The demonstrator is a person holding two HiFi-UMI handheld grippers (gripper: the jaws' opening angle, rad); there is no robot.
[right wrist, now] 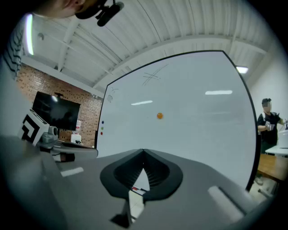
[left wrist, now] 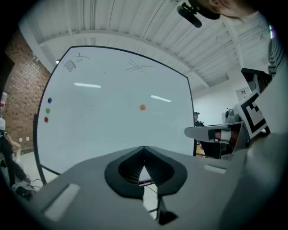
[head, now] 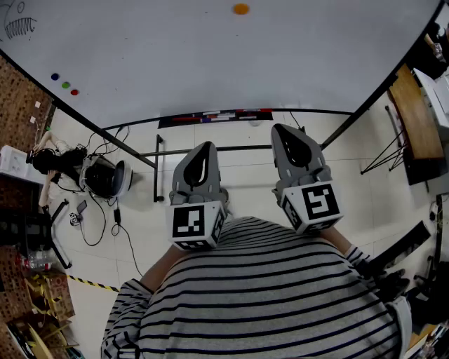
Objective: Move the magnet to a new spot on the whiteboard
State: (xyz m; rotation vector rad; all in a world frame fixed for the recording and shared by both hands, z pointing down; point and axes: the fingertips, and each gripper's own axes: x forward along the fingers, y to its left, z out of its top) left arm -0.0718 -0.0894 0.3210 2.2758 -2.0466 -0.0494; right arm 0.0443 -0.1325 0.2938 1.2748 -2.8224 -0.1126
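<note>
An orange round magnet (head: pixel 240 8) sticks high on the whiteboard (head: pixel 210 63); it also shows as the orange magnet (left wrist: pixel 142 107) in the left gripper view and the orange magnet (right wrist: pixel 159 116) in the right gripper view. Both grippers hang low in front of my striped shirt, well short of the board. My left gripper (head: pixel 205 148) has its jaws together with nothing between them, as does the left gripper (left wrist: pixel 144 150) in its own view. My right gripper (head: pixel 285 130) is shut and empty too, like the right gripper (right wrist: pixel 143 152) in its view.
Blue, green and red magnets (head: pixel 65 85) sit near the board's left edge, with marker sketches (head: pixel 19 26) in the corner. The board's tray (head: pixel 214 117) and stand legs are below. Cables and a helmet (head: pixel 105 178) lie on the floor left; a wooden table (head: pixel 414 126) stands right.
</note>
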